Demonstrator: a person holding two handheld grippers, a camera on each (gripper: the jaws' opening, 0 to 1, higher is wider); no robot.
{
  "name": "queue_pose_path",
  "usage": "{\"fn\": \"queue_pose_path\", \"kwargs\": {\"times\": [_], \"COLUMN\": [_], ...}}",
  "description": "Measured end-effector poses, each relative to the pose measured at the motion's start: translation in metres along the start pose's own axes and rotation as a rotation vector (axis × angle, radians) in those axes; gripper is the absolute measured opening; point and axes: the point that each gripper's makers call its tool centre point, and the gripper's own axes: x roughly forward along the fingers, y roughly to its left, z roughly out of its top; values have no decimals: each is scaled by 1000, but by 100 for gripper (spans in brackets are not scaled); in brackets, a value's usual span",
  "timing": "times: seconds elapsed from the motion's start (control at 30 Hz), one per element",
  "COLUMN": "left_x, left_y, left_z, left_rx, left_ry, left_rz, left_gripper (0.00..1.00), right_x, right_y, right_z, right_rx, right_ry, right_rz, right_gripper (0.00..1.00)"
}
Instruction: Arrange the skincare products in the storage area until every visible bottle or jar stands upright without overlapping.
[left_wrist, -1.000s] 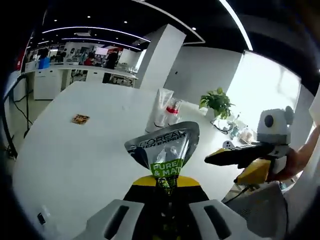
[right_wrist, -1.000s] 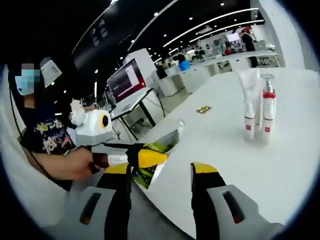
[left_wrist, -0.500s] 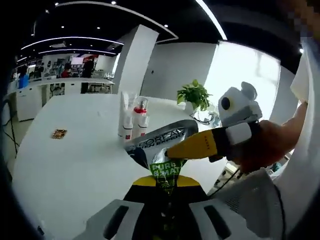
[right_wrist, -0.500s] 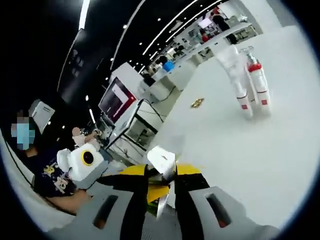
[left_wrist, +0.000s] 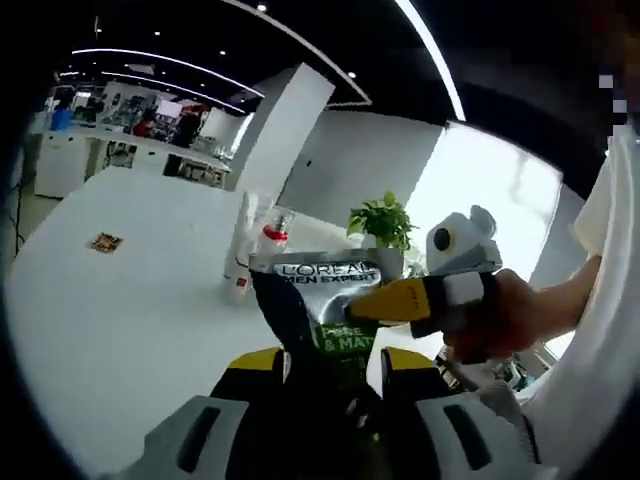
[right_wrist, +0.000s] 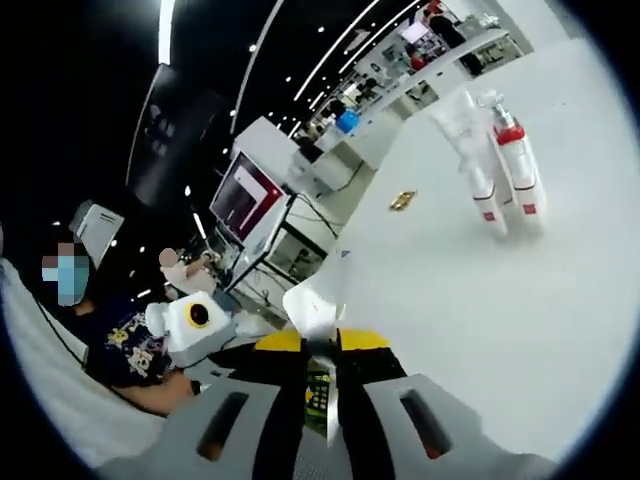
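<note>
A silver and green L'Oreal tube stands crimped end up between my left gripper's jaws, which are spread apart on either side of it. My right gripper reaches in from the right and pinches the tube's upper edge. In the right gripper view the tube shows edge-on, with my right gripper shut on it. A white tube and a red-capped bottle stand upright together far back on the white table; they also appear as the white tube and bottle.
A small brown packet lies on the table, also seen as the packet. A potted plant stands at the table's far edge. A monitor and desks lie beyond the table. A person's hand holds the right gripper.
My right gripper went from open to shut on the tube's top edge. My left gripper's jaws, shut on the tube earlier, have now spread apart.
</note>
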Motion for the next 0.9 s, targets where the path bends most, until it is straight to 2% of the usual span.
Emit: {"fn": "queue_pose_path", "kwargs": {"times": [0.07, 0.13, 0.17, 0.2, 0.27, 0.33, 0.47, 0.67, 0.7, 0.77, 0.8, 0.83, 0.9], "left_x": [-3, -4, -4, -4, -5, -5, -4, -9, -9, -13, -17, -17, -17], "left_y": [2, 3, -2, -12, -30, -40, -37, -36, -37, -38, -40, -34, -32], "left_z": [3, 2, 3, 5, 5, 4, -1, 6, 7, 12, 19, 16, 17], "left_rx": [-84, -188, -234, -281, -367, -404, -414, -461, -468, -506, -524, -530, -543], "left_ry": [-51, -67, -64, -69, -56, -36, -21, -53, -56, -75, -103, -93, -103], "left_rz": [-27, -50, -88, -156, -272, -328, -319, -344, -350, -380, -423, -394, -395], "left_gripper": [53, 60, 61, 58, 46, 38, 31, 17, 16, 6, 4, 3, 3], "right_x": [-3, -6, -8, -9, -13, -15, -17, -22, -22, -23, -24, -24, -24], "right_y": [4, 9, 12, 19, 29, 32, 28, 25, 25, 22, 21, 22, 20], "right_z": [-1, -2, -1, -1, -1, -2, -4, -7, -8, -9, -9, -5, -8], "right_rx": [1, -8, -13, -5, 26, 13, 11, 34, 44, 59, 61, 96, 99], "right_ry": [34, 62, 62, 73, 96, 109, 145, 156, 152, 139, 128, 102, 104], "right_rz": [48, 96, 113, 159, 229, 251, 248, 249, 246, 245, 244, 256, 241], "right_gripper": [8, 7, 7, 7, 7, 7, 8, 8, 8, 9, 10, 9, 9]}}
